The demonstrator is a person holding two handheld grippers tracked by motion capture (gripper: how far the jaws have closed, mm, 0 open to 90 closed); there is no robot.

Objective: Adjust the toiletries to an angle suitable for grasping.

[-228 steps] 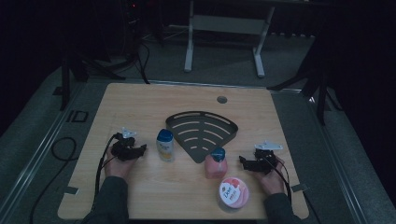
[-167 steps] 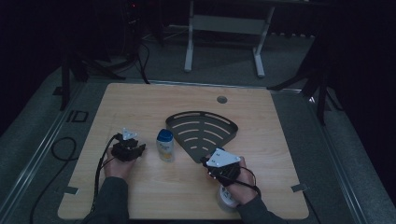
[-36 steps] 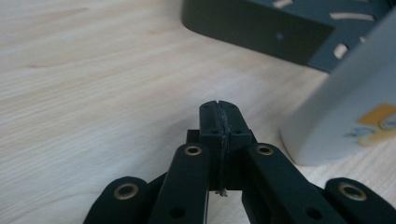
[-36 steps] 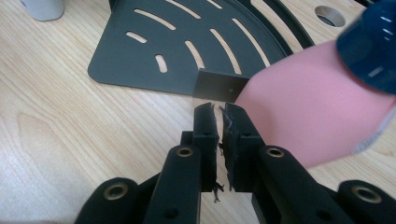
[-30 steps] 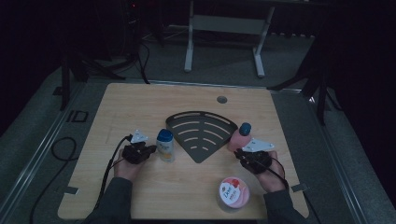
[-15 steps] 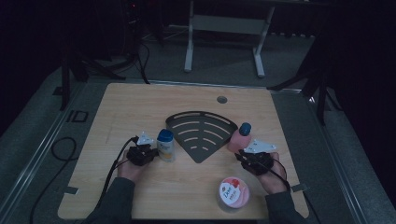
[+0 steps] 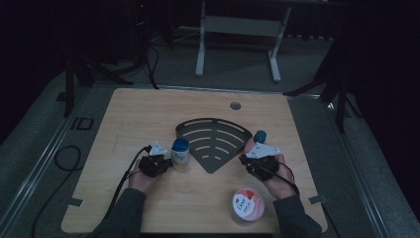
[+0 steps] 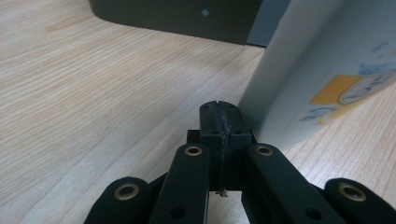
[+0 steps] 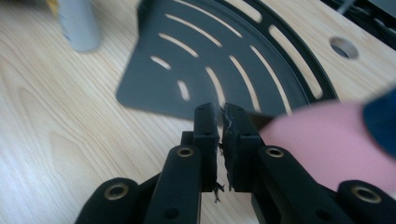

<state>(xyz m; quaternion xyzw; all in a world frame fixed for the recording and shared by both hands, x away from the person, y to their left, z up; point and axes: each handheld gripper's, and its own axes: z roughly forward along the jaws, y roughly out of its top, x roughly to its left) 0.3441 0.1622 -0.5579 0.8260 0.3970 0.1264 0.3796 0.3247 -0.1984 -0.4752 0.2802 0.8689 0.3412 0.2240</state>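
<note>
A white bottle with a blue cap stands just left of the black slotted fan-shaped tray. My left gripper is shut and empty, its tips right beside the white bottle. A pink bottle with a blue cap is at the tray's right corner. My right gripper lies just in front of it. Its jaws have just been closing and stand shut with nothing between them, the pink bottle blurred against the right jaw. Ahead lies the tray.
A pink tub with a printed lid sits near the table's front edge, close to the right forearm. A round cable hole is at the back of the wooden table. Cables trail from both grippers.
The pink bottle has gone from in front of the tray's tip to its right corner. My left gripper has crept right up to the white bottle. My right gripper has edged left.
</note>
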